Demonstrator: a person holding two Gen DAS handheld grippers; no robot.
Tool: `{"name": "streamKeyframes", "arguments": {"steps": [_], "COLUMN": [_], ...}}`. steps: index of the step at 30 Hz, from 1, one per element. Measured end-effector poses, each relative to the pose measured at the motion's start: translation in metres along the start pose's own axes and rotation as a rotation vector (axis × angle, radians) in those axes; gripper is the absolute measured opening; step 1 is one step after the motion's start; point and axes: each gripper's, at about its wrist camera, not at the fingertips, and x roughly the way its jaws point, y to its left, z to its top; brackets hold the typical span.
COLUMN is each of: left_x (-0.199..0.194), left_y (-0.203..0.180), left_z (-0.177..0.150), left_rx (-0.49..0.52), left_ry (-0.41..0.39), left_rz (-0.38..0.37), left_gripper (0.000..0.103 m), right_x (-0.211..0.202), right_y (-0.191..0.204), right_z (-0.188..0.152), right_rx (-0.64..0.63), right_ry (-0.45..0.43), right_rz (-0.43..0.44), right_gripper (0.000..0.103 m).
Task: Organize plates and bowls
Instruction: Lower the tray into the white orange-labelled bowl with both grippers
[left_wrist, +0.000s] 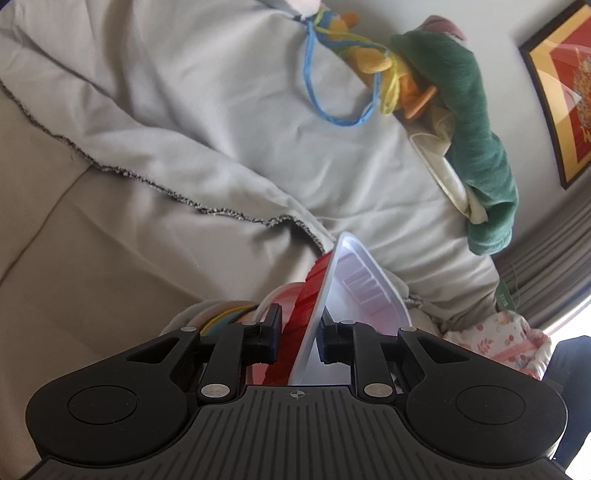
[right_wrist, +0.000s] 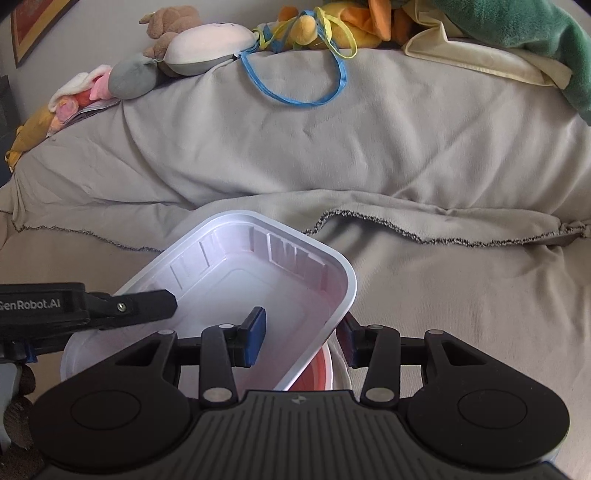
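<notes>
Item: white rectangular tray (right_wrist: 236, 284), plastic, ribbed walls, tilted over a round stack of bowls on the cloth-draped sofa (right_wrist: 369, 166)

Under it: red container (left_wrist: 306, 302), nested against the tray's underside; below that, a red-lined bowl (right_wrist: 314, 373) and pastel rims (left_wrist: 225, 314)

Left gripper (left_wrist: 297, 332): I have its jaws narrowed onto the tray's near wall and the red container together, one pad each side; they look pressed on, a pinch on both

Right gripper (right_wrist: 303, 339): jaws partly open, straddling the tray's other long rim, one blue pad inside the tray, the other outside and below the lip; I cannot tell whether either pad bears on the wall

Step in hand, as I judge it: seating or separating the tray on the stack, both hands on one piece

Next move calls for: levelling the tray so that it drops square, keeping the left pinch firm, letting the right pads guide the rim without prising the thin wall

Background: plush toys (right_wrist: 207, 44), untouched
</notes>
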Motion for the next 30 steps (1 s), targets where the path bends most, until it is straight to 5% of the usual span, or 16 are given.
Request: {"name": "streamKeyframes", "arguments": {"steps": [8,17,30], "left_x": [-0.014,-0.034,-0.044], "left_y": [0.006,0.004,0.008], "left_z": [-0.004,-0.014,-0.016], "left_rx": [-0.033,-0.051,-0.054], "left_ry": [-0.031,-0.021,-0.113], "left_rz": [-0.012,-0.031,0.019], "left_gripper": [0.020,0.021,0.022], "right_x": [-0.008,-0.039,-0.019], "right_y": [-0.002,-0.003,0.006], "right_z": [0.000,-0.013,-0.008], "right_rx": [0.000,0.055,0.004], "right_ry": [-0.047,-0.030,-0.031], "right_rz": [-0.002,0.106,0.022], "right_gripper": [0.042,0.045,0.045]}}
